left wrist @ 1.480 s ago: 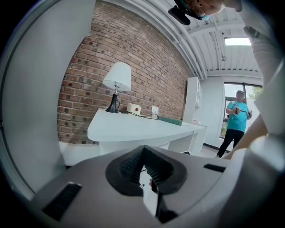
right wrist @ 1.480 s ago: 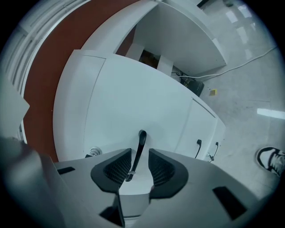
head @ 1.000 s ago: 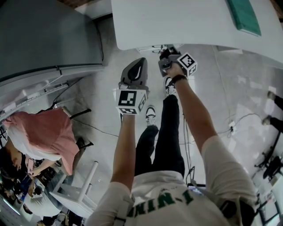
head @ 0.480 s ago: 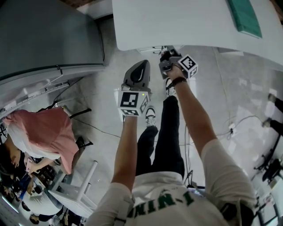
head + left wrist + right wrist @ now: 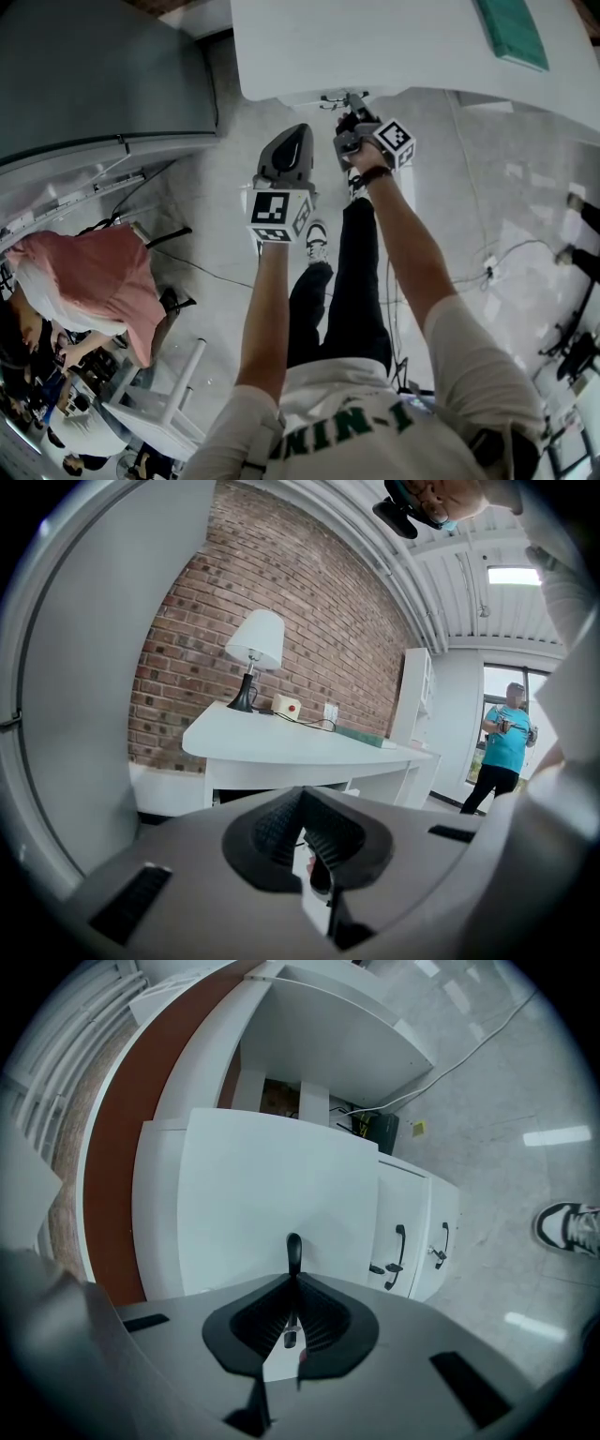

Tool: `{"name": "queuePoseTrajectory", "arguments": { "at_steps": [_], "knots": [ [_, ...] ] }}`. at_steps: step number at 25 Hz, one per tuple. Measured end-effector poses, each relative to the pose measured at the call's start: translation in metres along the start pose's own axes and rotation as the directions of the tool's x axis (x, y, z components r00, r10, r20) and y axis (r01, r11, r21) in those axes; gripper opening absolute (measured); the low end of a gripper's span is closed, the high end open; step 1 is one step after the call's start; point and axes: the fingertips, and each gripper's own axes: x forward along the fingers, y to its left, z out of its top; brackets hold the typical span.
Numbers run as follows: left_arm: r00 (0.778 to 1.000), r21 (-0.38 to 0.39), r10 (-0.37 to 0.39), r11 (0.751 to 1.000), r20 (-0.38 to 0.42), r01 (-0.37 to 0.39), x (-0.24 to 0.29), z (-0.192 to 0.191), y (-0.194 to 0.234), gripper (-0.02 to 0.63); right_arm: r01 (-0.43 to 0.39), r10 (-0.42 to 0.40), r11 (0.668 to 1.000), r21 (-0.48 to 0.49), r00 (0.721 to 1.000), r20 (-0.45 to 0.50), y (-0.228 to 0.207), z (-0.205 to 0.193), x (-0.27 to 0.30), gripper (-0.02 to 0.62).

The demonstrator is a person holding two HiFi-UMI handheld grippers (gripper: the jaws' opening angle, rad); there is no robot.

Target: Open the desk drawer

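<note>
The right hand-held gripper [image 5: 349, 105] is held against the front of the white worktop [image 5: 394, 47], just under its near edge. In the right gripper view its jaws are seen clamped on the slim black handle [image 5: 293, 1252] of the desk drawer [image 5: 272, 1190], whose flat white front fills the middle of that view. How far the drawer is drawn out cannot be told. To the right of it, two cabinet doors with black handles [image 5: 398, 1246] are visible.

The left hand-held gripper [image 5: 298, 136] is held free in the air, apart from the worktop and beside the right one. Its jaws are drawn close together, with nothing between them.

Compared with a second ago, little is changed. Both hand-held grippers are found in nearly the same places, the handle is gripped as before, and only a slight shift of the worktop's edge in the head view is noticed. A green pad [image 5: 514, 33] lies at the worktop's far right.
</note>
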Motion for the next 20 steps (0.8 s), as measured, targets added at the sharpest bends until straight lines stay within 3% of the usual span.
{"name": "queuePoseTrajectory", "arguments": {
  "at_steps": [7,20],
  "knots": [
    [0.999,0.021,-0.040,0.999,-0.003,0.040,-0.002,0.002,-0.011,0.000,0.026,-0.026,1.000,0.007,1.000,-0.002,-0.009,-0.002,-0.013,0.017],
    [1.000,-0.017,-0.012,1.000,0.008,0.012,-0.016,0.003,-0.003,0.000,0.078,-0.078,0.997,0.024,0.997,-0.004,-0.030,-0.019,-0.056,0.017]
  ]
}}
